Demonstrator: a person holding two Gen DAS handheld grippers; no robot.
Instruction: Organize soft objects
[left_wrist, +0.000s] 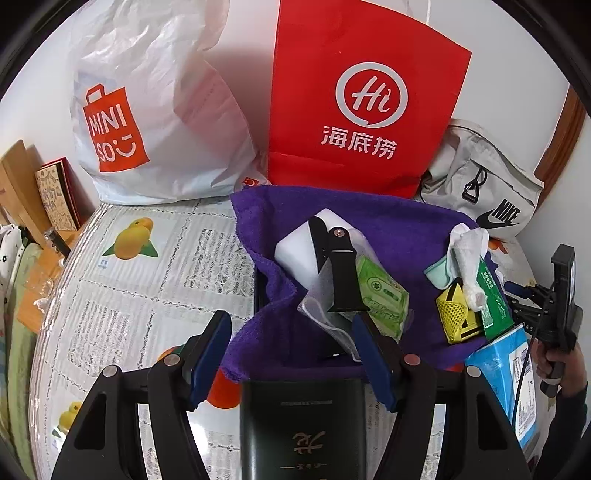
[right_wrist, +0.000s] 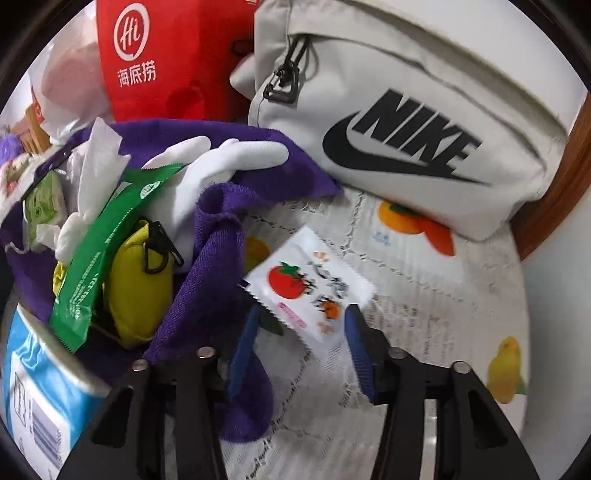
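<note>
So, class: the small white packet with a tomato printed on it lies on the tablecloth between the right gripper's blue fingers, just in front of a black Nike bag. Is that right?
Wrong on one point: the Nike bag is light grey, not black; only its logo is black. The right wrist view shows it. The tomato packet does lie on the tablecloth between the right gripper fingers.

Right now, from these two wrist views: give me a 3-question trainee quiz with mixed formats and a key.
1. True or false: in the left wrist view, the grey Nike bag sits left of the red paper bag.
2. What lies inside the opening of the right gripper?
A. white tomato sachet
B. yellow pouch
C. green packet
3. Short answer: what colour is the towel under the jumble of small items?

Key: 1 false, it sits to the right; 2 A; 3 purple.
</note>
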